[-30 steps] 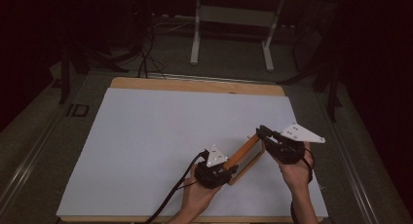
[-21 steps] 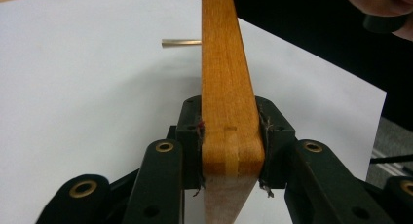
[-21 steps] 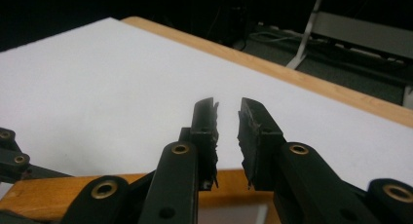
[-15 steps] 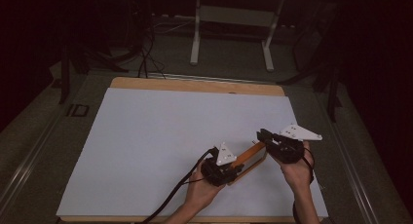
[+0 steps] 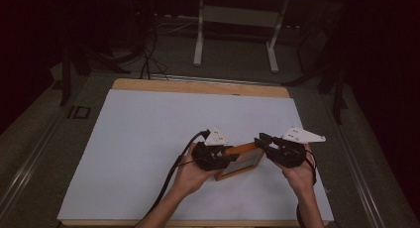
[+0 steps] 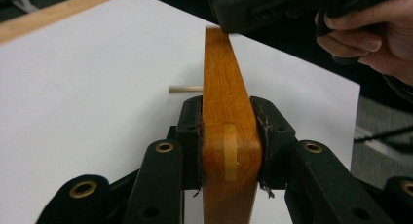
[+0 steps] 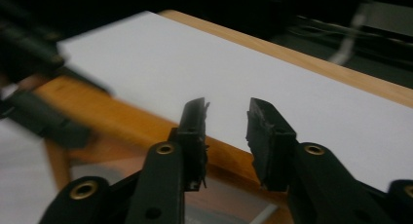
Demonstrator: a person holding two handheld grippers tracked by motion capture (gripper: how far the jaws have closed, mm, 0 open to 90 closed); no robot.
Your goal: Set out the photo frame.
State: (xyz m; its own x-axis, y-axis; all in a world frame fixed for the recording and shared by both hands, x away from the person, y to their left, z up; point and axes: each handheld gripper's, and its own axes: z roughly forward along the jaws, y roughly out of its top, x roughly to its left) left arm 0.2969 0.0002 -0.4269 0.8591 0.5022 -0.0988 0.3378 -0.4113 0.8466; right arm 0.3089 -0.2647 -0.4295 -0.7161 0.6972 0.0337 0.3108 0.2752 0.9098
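1. Between the pads of the left claw [image 6: 229,136] sits one rail of a wooden picture frame [image 6: 225,102], clamped firmly across its thickness near a corner joint; a short wooden dowel [image 6: 185,89] pokes out from the frame's far side.
2. The right claw [image 7: 226,118] stands apart with nothing pinched; its jaws have just been opening, and the frame's orange rail [image 7: 122,119] lies below and just past the tips.
3. Seen from the high view, the picture frame [image 5: 241,161] is tilted up off the white sheet [image 5: 148,134], near the front right part of the worktop [image 5: 198,85], held between the left claw [image 5: 221,157] and the right claw [image 5: 262,140].
4. Progress, as I judge it: the frame is picked up and now carried by the left claw alone, the right having let go. Setting it up or laying it somewhere is yet to do.
5. Room to move: the sheet is bare to the left and toward the far edge, so there is wide space that way. The front edge and the right edge of the sheet are near, and the two claws are close together, so any swing of the frame to the right risks a bump.
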